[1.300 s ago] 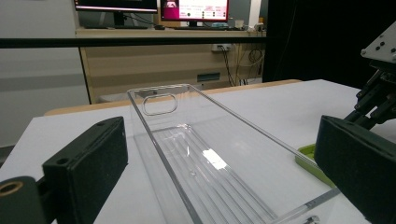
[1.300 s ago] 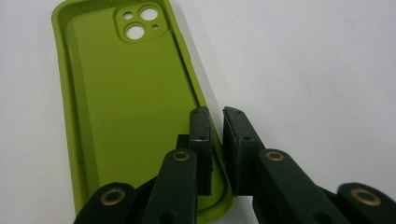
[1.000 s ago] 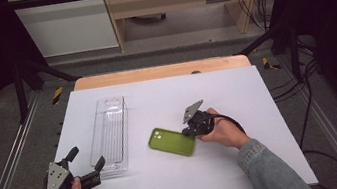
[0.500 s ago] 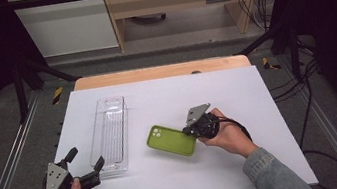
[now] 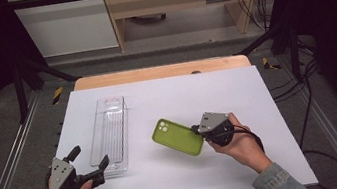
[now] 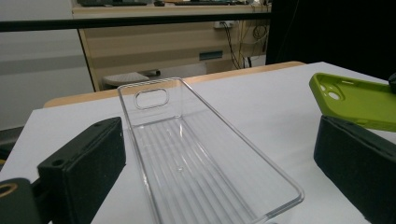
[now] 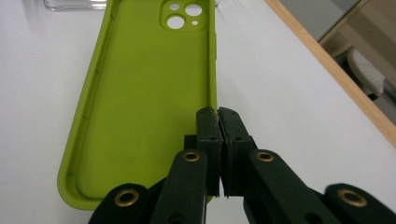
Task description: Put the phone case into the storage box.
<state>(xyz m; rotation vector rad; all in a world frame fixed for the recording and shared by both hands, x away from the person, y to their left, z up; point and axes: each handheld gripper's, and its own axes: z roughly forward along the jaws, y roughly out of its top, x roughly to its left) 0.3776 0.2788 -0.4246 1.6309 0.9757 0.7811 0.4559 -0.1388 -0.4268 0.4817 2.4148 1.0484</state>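
The green phone case point(image 5: 177, 136) lies open side up near the middle of the white counter point(image 5: 237, 94), just right of the clear plastic tray point(image 5: 110, 133). The right gripper point(image 7: 218, 112) is clamped on the case's side wall. The left gripper point(image 5: 90, 163) stands wide open at the tray's near end, holding nothing.

White tabletop point(image 5: 166, 95) with a wooden strip point(image 5: 160, 72) along its far edge; beyond it a pale wooden bench point(image 5: 178, 2), a white cabinet point(image 5: 65, 24), and loose black cables point(image 5: 305, 74) trailing over grey floor at right.
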